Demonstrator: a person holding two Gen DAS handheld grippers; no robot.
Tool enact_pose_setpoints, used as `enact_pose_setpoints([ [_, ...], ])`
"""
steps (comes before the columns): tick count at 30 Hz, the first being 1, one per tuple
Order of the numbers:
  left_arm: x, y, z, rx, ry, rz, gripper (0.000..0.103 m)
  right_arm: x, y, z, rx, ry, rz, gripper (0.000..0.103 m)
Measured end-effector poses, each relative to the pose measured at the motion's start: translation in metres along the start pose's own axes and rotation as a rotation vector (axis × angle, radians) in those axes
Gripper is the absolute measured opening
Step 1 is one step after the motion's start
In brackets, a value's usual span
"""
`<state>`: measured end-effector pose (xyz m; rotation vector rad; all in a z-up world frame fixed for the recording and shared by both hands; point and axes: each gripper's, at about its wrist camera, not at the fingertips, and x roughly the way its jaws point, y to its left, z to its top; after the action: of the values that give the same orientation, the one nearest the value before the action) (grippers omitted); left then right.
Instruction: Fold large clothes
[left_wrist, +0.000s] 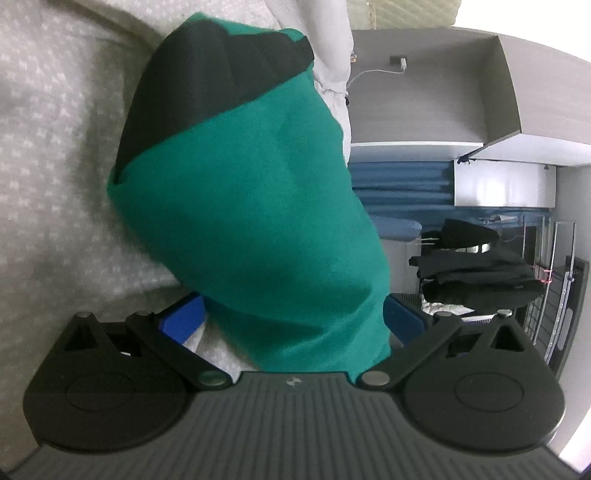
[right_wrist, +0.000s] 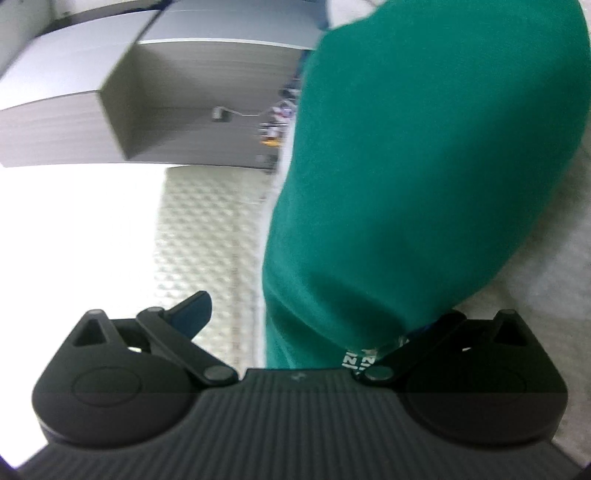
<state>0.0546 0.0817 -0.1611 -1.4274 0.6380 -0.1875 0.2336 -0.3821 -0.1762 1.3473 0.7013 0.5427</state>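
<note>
A white-lettered label (right_wrist: 360, 360), unreadable, sits on the green garment (right_wrist: 424, 166).

Green garment (left_wrist: 251, 206): soft matt knit cloth, smooth, w/ a black matt cloth panel (left_wrist: 218, 77) at one end; white printed label (right_wrist: 360, 360) at hem in right wrist view. Bed cover (left_wrist: 55, 155): pale grey woven cloth, small white pattern, slightly wrinkled. Left tool (left_wrist: 291, 317) & right tool (right_wrist: 306, 321): matt black plastic bodies w/ ribbed top, dull metal pivot pins, blue plastic fingers (left_wrist: 183, 321). Shelf (left_wrist: 436, 85): grey matt wood-grain laminate. Dark cloth pile (left_wrist: 476, 273) on rack.
</note>
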Motion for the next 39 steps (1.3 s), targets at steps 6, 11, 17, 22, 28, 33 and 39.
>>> enact_pose_setpoints([
  [6,0.014,0.007,0.012,-0.068,-0.081,-0.042,0.103,0.0,-0.001,-0.005,0.008,-0.005,-0.017,0.103],
  [11,0.025,0.002,0.021,-0.058,-0.124,-0.023,0.103,0.004,-0.008,-0.009,0.023,0.0,-0.107,0.103],
  [17,0.019,-0.018,0.029,0.061,-0.144,-0.116,0.103,0.009,-0.023,-0.01,0.083,0.006,-0.219,0.103],
  [22,0.017,-0.031,0.033,0.098,-0.132,-0.224,0.103,0.005,-0.011,0.005,0.057,-0.06,-0.243,0.103],
  [28,0.024,-0.006,0.034,-0.033,-0.123,-0.083,0.103,0.0,-0.007,0.012,0.062,-0.11,-0.284,0.103],
  [33,0.037,-0.003,0.037,-0.033,-0.135,-0.021,0.101,0.018,-0.008,0.018,0.047,-0.117,-0.349,0.103],
  [39,0.033,-0.014,0.035,0.071,-0.139,0.052,0.081,0.008,-0.02,0.012,0.025,-0.113,-0.372,0.099],
])
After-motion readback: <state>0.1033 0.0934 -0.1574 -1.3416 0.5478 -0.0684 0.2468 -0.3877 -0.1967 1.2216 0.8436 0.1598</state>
